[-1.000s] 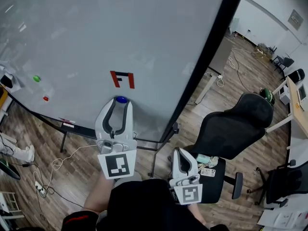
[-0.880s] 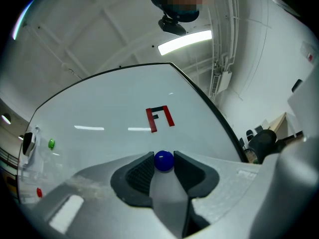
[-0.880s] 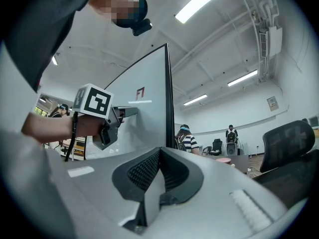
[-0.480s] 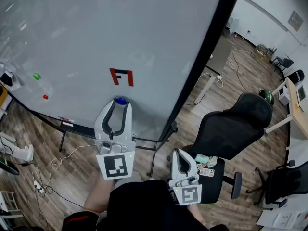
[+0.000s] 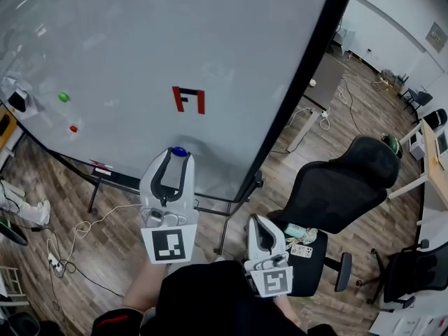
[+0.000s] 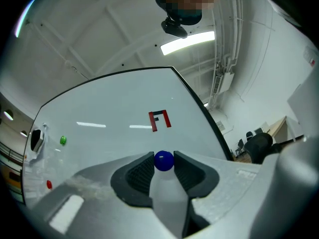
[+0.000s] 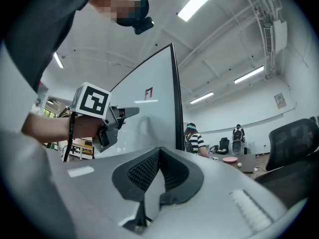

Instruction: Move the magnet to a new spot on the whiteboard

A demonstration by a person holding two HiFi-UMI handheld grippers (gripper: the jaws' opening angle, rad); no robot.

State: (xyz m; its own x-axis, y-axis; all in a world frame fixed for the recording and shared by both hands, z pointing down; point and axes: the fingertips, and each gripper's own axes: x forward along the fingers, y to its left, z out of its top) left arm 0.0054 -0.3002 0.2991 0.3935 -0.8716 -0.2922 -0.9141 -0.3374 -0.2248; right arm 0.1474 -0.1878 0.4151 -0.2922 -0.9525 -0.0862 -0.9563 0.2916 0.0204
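A small blue magnet [image 5: 179, 151] sits low on the whiteboard [image 5: 175, 40], below a red and black mark [image 5: 190, 99]. My left gripper [image 5: 178, 155] is shut on it, one jaw on each side. The left gripper view shows the blue magnet [image 6: 163, 160] pinched between the dark pads [image 6: 142, 172], with the board and mark [image 6: 159, 120] behind. Whether the magnet touches the board I cannot tell. My right gripper [image 5: 258, 221] hangs low by my body, shut with nothing in it; in its own view the right gripper [image 7: 160, 152] has its jaws meeting.
A green magnet [image 5: 64, 97], a red magnet [image 5: 73, 128] and a dark holder [image 5: 15, 98] sit on the board's left part. The board's black frame edge [image 5: 308, 68] runs down the right. A black office chair [image 5: 336, 187] stands right of me. Cables [image 5: 77, 240] lie on the wooden floor.
The left gripper with the blue magnet now sits farther below the red and black mark than a second ago. The right gripper has stayed where it was.
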